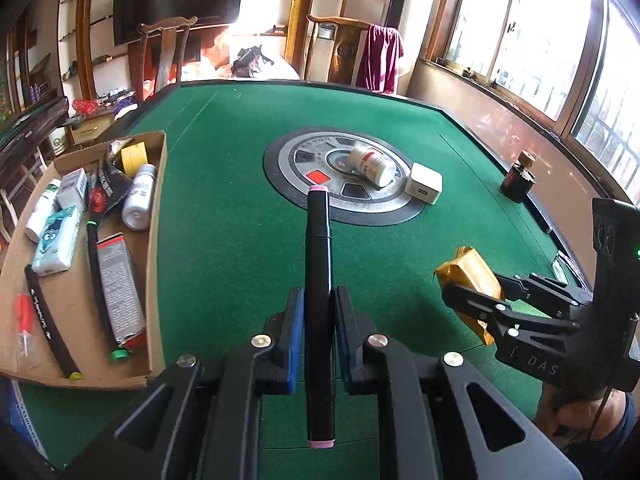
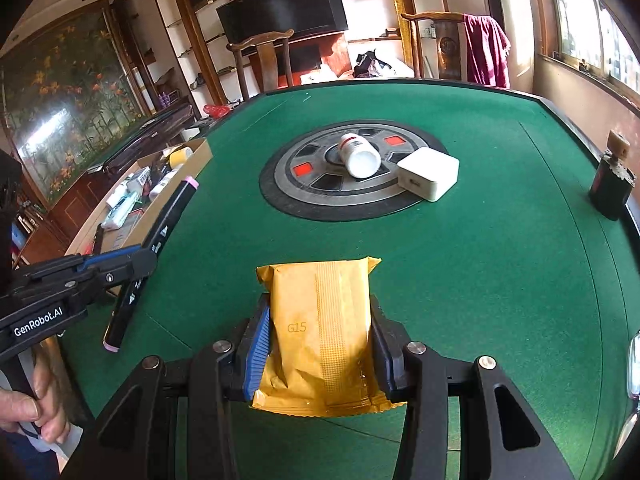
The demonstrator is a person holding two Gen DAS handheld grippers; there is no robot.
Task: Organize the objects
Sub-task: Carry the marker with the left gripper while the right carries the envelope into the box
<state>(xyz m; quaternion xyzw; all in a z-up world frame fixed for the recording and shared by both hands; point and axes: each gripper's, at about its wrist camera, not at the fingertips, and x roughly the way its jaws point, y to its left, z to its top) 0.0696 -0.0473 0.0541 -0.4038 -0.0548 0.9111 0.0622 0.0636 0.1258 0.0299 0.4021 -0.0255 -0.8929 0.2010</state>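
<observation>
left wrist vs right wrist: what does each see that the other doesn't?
Left wrist only: the cardboard box's full contents, including the green-capped tube and red screwdriver.
Right wrist only: the flower painting, and the hand holding the left gripper.
Both: black marker clamped in the left gripper, yellow packet clamped in the right gripper, white bottle, white charger, green table.

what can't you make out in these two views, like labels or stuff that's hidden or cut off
- White bottle label: too small in both views.
- Yellow packet in the left wrist view: partly hidden by the right gripper.
- Cardboard box contents in the right wrist view: blocked by the marker and left gripper.
</observation>
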